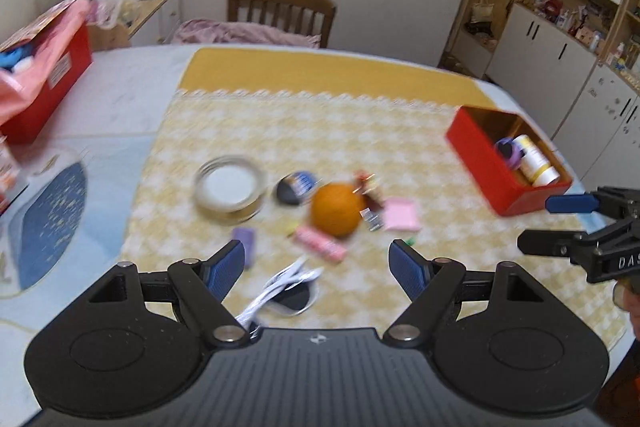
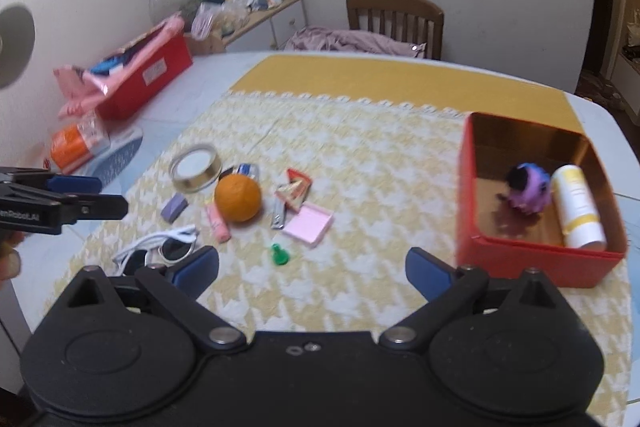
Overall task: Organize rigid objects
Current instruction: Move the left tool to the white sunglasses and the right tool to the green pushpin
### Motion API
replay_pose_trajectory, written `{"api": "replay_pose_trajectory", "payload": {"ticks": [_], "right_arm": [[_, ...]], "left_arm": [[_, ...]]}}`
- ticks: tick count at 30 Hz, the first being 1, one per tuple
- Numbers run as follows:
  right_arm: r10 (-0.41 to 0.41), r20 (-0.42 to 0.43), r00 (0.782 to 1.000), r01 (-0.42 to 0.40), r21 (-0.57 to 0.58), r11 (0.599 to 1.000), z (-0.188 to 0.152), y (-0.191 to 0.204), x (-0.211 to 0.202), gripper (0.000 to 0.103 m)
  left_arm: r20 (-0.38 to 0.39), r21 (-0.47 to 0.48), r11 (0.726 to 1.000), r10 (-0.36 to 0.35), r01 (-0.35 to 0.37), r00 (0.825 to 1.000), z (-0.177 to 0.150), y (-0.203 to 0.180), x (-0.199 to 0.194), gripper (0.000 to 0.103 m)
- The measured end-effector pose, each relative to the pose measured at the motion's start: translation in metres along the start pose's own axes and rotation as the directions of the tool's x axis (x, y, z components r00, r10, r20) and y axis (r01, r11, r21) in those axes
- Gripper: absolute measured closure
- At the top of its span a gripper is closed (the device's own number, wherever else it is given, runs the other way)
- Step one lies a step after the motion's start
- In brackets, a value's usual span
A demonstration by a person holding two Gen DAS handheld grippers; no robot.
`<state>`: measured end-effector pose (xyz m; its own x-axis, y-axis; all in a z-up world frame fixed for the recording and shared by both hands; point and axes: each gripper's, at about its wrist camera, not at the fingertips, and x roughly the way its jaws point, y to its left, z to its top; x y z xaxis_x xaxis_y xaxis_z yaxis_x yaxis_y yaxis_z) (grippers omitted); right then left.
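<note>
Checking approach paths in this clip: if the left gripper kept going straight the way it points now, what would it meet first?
Probably the white sunglasses, which lie on the checked cloth just ahead of and between the open left gripper fingers. The orange sits farther along that line. Blur and fisheye distortion make depth uncertain.

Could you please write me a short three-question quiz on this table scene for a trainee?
1. True or false: the red box on the right already holds the white bottle and the purple toy.
2. Which lies nearest the orange? A) green clip B) pink tube C) sunglasses
3. Fill in: the jaws of the left gripper and the right gripper are both ____, with nothing between them.

Key: 1 true; 2 B; 3 open.
</note>
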<state>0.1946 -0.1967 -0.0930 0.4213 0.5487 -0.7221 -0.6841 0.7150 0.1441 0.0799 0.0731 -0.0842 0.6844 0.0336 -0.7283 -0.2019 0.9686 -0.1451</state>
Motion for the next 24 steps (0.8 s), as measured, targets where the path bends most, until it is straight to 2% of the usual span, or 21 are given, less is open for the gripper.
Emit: {"api": "replay_pose_trajectory", "payload": {"ticks": [7, 12, 20, 24], "right_arm": [[-0.04, -0.039, 0.998, 0.038, -0.058, 0.998, -0.008, 0.032, 0.04, 0.013], [-0.062, -0.097, 0.993, 0.052, -0.098, 0.994, -0.009, 0.044, 0.067, 0.018], [-0.072, -0.141, 0.987, 0.057, -0.108, 0.993, -0.004, 0.048, 0.099, 0.034], [-0.093, -0.154, 0.984, 0.074, -0.128, 0.989, -0.004, 0.049, 0.11, 0.046]], "left_arm": [[-0.042, -0.014, 1.0, 0.024, -0.024, 0.999, -0.035, 0.034, 0.017, 0.024], [-0.054, 0.028, 0.998, 0.052, -0.051, 0.997, -0.052, 0.042, 0.035, 0.024], [-0.059, 0.111, 0.993, 0.044, -0.038, 0.997, -0.063, 0.036, 0.053, 0.024], [-0.074, 0.119, 0.992, 0.048, -0.039, 0.996, -0.066, 0.039, 0.059, 0.024]]}}
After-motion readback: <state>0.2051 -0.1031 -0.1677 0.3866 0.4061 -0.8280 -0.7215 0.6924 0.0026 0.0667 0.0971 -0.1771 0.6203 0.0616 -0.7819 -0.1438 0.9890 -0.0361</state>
